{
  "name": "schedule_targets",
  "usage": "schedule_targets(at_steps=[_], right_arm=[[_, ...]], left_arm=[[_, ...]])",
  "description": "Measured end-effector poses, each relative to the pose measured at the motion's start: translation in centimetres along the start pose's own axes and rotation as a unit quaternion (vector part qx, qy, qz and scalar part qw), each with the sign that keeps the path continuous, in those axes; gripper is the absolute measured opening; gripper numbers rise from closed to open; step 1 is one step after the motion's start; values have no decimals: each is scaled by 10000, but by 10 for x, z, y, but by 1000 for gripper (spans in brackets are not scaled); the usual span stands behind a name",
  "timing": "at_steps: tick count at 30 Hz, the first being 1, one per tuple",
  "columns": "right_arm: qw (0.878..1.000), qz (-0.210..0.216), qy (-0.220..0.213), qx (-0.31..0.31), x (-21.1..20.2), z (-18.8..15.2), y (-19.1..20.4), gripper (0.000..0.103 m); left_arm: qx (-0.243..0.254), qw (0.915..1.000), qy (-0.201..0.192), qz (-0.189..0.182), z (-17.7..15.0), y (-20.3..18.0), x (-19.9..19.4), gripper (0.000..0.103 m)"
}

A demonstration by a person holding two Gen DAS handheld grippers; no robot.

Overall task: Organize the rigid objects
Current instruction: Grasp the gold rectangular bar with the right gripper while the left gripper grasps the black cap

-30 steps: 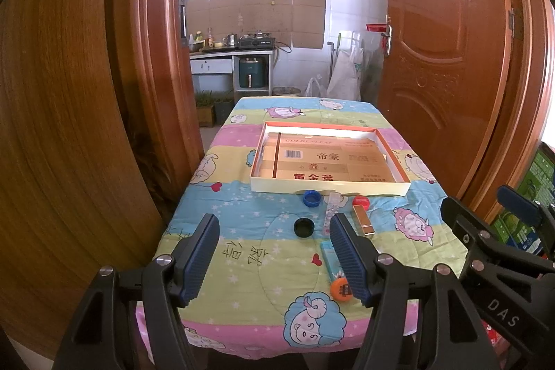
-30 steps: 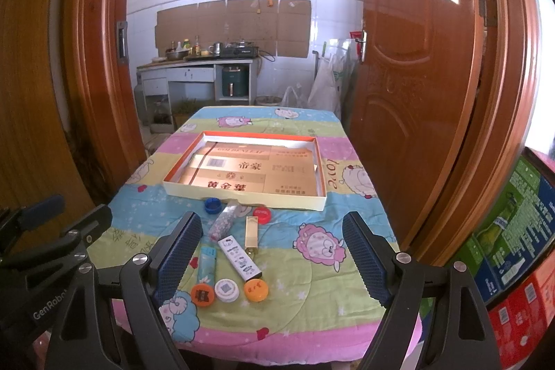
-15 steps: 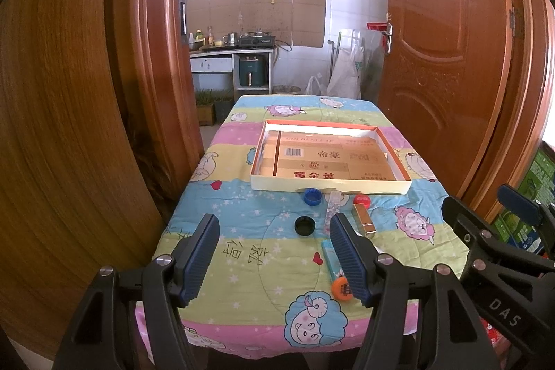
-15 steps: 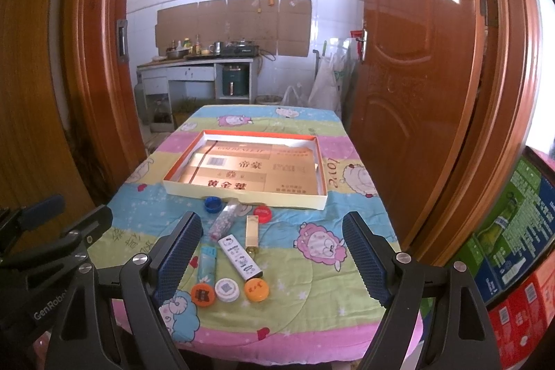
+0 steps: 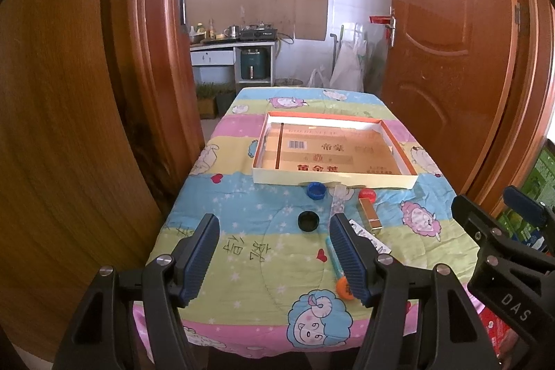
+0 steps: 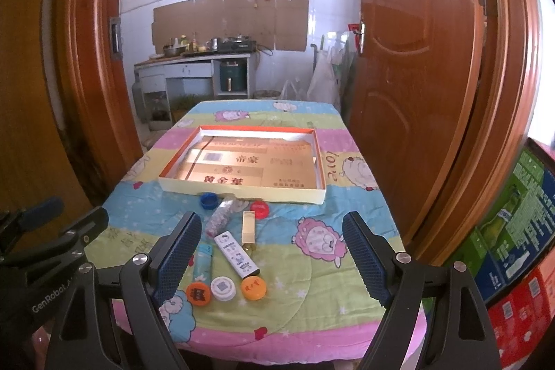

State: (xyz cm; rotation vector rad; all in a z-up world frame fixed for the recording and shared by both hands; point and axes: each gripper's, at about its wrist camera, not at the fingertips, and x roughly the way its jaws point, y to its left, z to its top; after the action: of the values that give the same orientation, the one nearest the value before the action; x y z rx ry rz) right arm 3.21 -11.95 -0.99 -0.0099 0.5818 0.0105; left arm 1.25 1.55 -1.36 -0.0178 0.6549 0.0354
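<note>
Both tools hang back from the near table edge with nothing between their fingers: the left gripper (image 5: 274, 254) has its jaws spread wide, and so does the right gripper (image 6: 272, 255). No object is touched yet, so the step in hand looks like choosing and approaching a first piece.

The loose pieces lie in the lower centre of the right wrist view, in front of the shallow cardboard tray (image 6: 242, 191): a blue cap (image 6: 209, 200), a clear bottle (image 6: 221, 218), a red cap (image 6: 259, 209), a gold lighter (image 6: 248, 227), a white remote-like stick (image 6: 236, 254), a pale blue tube (image 6: 203, 262), and a row of an orange cap (image 6: 198, 293), a white cap (image 6: 223, 288) and a second orange cap (image 6: 254, 288). A black cap (image 5: 308, 221) sits alone in the middle of the left wrist view.

To do it well, come down over one piece only, jaws across its narrow side; the remote and tube lie close together, so a wide grab risks nudging both.

The tray holds no loose items; only printed gold card lines its floor.
</note>
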Motion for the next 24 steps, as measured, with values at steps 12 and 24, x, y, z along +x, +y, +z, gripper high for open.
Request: schedule_targets(at_steps=[12,24], right_arm=[[9996,-27,272,112,30,-10,-11,84],[9967,109,752,296,91,-19,-25,84]], left_arm=[[-160,9993,327,105,-3,19,37,66],[298,9950,918,-258,-9,7,107,66]])
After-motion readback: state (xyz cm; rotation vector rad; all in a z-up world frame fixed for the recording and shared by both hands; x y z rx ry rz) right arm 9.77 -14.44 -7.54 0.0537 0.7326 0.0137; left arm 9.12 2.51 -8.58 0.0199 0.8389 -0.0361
